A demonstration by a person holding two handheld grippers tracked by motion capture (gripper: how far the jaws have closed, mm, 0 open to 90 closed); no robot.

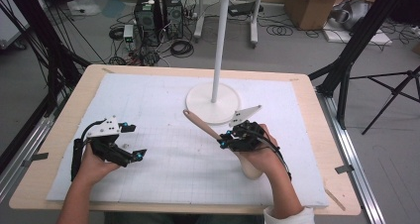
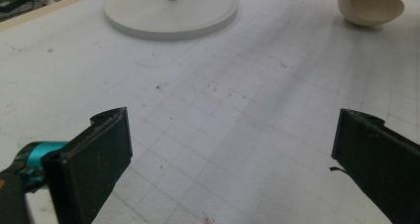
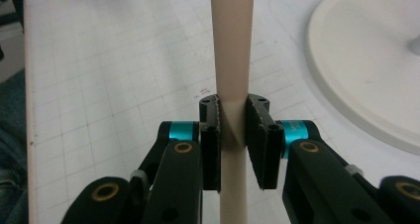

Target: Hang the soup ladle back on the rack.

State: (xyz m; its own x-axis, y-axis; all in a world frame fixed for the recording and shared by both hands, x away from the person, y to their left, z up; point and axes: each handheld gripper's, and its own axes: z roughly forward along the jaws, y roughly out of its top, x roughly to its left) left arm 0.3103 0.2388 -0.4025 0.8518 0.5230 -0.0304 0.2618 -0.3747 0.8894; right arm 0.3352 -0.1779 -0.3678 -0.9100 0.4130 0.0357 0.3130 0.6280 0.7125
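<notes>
A beige wooden spoon (image 1: 200, 124) slants over the white mat, handle tip toward the stand and bowl (image 1: 250, 170) under the person's right hand. My right gripper (image 1: 224, 139) is shut on the spoon's handle (image 3: 233, 45), and both pads press its sides in the right gripper view (image 3: 233, 112). The spoon's bowl (image 2: 369, 6) hangs just above the mat at the top right of the left gripper view. My left gripper (image 1: 135, 141) rests at the left of the mat, jaws wide open with only gridded mat between them (image 2: 233, 149).
A white hook stand rises from a round base (image 1: 213, 105) at the mat's far centre, its pole (image 1: 217, 45) topped with pegs. The base (image 2: 171, 11) lies ahead of the left gripper and to the right of the held handle (image 3: 366, 60). The wooden table edge (image 1: 317, 115) borders the mat.
</notes>
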